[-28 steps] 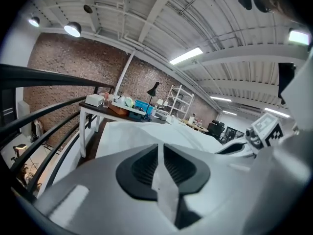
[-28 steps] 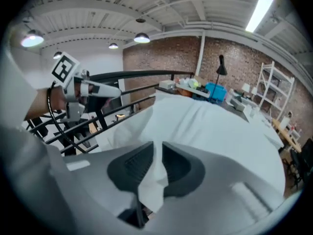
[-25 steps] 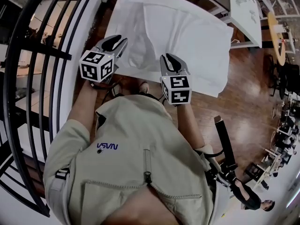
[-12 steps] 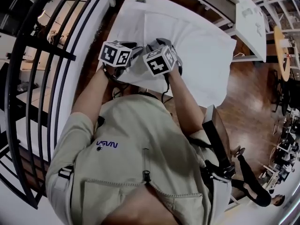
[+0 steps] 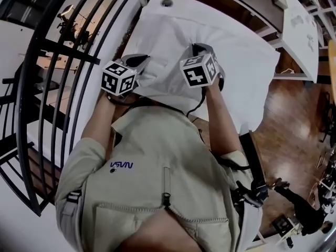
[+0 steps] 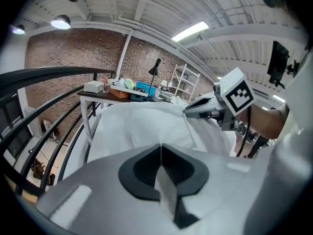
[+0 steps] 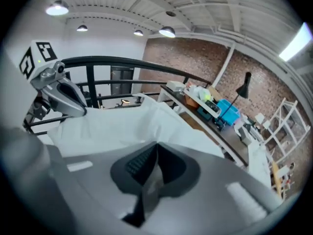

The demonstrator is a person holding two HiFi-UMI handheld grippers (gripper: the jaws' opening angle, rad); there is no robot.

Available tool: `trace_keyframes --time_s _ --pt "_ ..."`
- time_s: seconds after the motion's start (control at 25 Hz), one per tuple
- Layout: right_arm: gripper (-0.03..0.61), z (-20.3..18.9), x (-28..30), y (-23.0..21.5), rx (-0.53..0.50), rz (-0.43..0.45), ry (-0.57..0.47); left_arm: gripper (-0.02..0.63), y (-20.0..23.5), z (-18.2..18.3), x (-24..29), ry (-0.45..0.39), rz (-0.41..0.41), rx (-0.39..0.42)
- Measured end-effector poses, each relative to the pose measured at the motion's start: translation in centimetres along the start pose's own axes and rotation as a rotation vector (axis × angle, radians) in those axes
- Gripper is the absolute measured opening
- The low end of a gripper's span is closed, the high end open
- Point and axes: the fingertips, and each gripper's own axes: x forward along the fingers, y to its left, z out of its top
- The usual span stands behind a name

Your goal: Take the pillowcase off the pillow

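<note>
Pillowcase (image 5: 173, 83) is on the white table (image 5: 157, 7) with the pillow hidden inside; in the head view the left gripper (image 5: 137, 62) and right gripper (image 5: 202, 50) sit at its near edge. Left gripper view: jaws have just snapped closed on a fold of the cloth. Right gripper view: same, just closed, fabric pinched in them. I'd pull both pinches back evenly (case only, make sure no pillow is caught) so it slides off straight
</note>
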Motion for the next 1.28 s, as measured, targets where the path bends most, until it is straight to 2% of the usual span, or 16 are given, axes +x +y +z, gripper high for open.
trace_keyframes --time_s 0.16,0.28,0.48,0.56,0.64,0.76,0.88,0.96,1.12,1.28 --pt "0.006 -3.1 0.3 -0.6 0.076 0.006 0.055 0.014 0.6 -1.3 -0.3 -0.011 -0.031 -0.044" --pt "0.006 -4.5 0.7 0.4 0.087 -0.011 0.096 0.014 0.2 -2.7 0.6 0.015 -0.073 -0.076" --pt "0.006 -4.5 1.5 -0.2 0.114 -0.045 0.137 0.022 0.2 -1.6 1.8 0.048 -0.135 0.000" --pt "0.006 -4.3 1.7 -0.3 0.123 -0.051 0.142 0.031 0.2 -0.2 1.7 0.013 -0.155 0.020" --pt "0.006 -4.3 1.7 -0.2 0.129 -0.057 0.144 0.046 0.4 1.7 1.4 -0.061 -0.174 -0.004" --pt "0.008 -4.0 1.2 -0.1 0.138 -0.063 0.135 0.114 1.7 4.3 2.0 -0.130 -0.165 -0.049" --pt "0.049 -2.7 -0.2 -0.2 0.186 -0.029 0.088 0.330 3.9 5.3 4.8 -0.105 -0.124 -0.073" --pt "0.091 -0.9 -1.3 -0.2 0.198 0.010 0.029 0.351 5.1 5.9 6.6 -0.088 -0.123 -0.102" --pt "0.104 3.9 -1.8 -1.0 0.156 0.050 -0.076 0.356 6.2 7.3 8.8 -0.081 -0.141 -0.138" --pt "0.104 7.0 0.9 -1.5 0.071 0.067 -0.082 0.362 6.4 8.0 11.2 -0.065 -0.142 -0.160"
